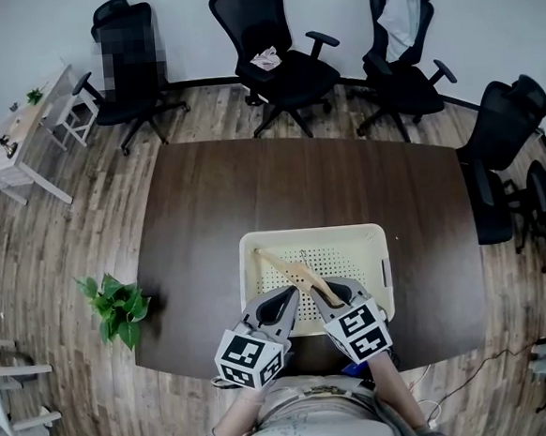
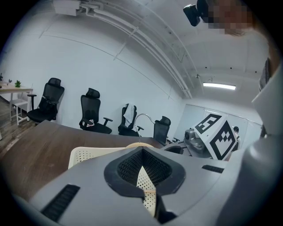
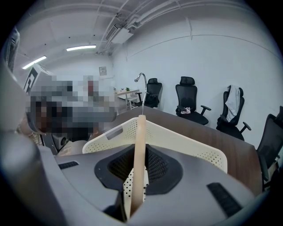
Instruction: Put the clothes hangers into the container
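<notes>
The right hand-held gripper [image 1: 328,291] clamps a wooden hanger [image 1: 286,266] over the cream container [image 1: 312,234].

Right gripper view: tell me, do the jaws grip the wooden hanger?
Yes, the wooden hanger sits clamped between the right gripper's jaws, above the basket.

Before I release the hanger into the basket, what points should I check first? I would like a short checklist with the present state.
1. Right tool grips the wooden hanger: ok.
2. Hanger lies over the perforated basket: ok.
3. Hanger rests on the basket floor: cannot tell.
4. Left tool holds nothing: ok.
5. Metal hook inside the basket rim: cannot tell.
</notes>
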{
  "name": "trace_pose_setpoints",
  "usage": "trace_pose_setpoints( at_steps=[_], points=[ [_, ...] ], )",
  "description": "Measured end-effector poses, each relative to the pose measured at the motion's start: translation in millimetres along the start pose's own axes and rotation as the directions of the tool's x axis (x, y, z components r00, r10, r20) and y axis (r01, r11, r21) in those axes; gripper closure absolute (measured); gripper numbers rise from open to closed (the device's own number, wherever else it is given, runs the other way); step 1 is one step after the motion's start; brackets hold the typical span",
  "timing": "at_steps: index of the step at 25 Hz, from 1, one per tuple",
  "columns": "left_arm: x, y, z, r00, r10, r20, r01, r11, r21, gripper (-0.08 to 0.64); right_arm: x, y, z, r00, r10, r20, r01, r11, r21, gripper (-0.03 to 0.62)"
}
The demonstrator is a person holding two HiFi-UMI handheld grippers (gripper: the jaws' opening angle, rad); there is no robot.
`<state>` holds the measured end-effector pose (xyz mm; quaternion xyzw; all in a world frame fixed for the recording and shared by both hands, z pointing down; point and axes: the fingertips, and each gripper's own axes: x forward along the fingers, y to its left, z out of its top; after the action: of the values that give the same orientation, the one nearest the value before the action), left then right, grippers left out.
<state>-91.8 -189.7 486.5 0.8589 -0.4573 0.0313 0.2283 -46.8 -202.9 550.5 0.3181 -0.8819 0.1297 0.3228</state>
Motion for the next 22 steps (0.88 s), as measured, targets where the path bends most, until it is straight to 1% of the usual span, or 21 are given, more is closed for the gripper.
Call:
trace_pose_setpoints(
  at_steps=[22],
  points=[
    [2.7,3.7,-5.9,1.0,0.004,-0.019,-0.004,1.0,-0.002,0.549,0.6,-19.6,-1.9,0.998,-0.057,-0.001,0.057,0.998,-0.003,0.518]
  ],
)
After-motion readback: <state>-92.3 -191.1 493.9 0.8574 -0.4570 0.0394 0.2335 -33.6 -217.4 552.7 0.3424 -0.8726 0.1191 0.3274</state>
